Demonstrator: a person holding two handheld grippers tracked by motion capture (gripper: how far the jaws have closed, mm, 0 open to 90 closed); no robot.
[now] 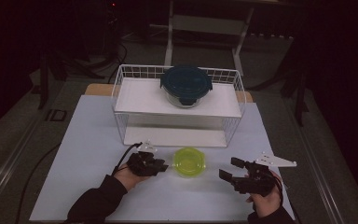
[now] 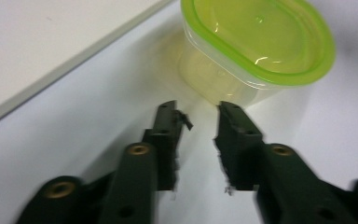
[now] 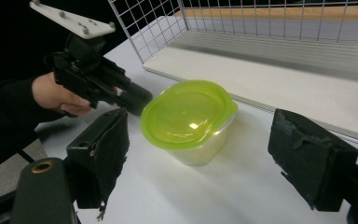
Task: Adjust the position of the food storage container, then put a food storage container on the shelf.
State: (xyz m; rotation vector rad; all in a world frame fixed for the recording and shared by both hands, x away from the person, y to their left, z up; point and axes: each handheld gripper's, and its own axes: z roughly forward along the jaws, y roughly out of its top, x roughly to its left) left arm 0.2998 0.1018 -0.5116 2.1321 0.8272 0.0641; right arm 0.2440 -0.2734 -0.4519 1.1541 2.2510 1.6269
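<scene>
Two hand-held grippers flank a small container on the table (image 1: 93,140), and we go from the biggest thing down. The table is pale and takes up most of the high view. At its far edge stands a white wire rack (image 1: 135,74) with two shelves; on the upper shelf sits a round glass container with a dark blue lid (image 1: 186,83). Near the front edge, about midway between the left and right edges, stands the green-lidded plastic tub (image 1: 189,162), upright with its lid on. Our right hand-held gripper (image 1: 233,169) rests toward the front right corner, its jaws spread wide and empty, pointing at the tub from well apart. Our left hand-held gripper (image 2: 196,109) lies just beside the tub on its left; its jaws stand narrowly apart with nothing between them, and the tips stop just short of the tub's clear wall.
</scene>
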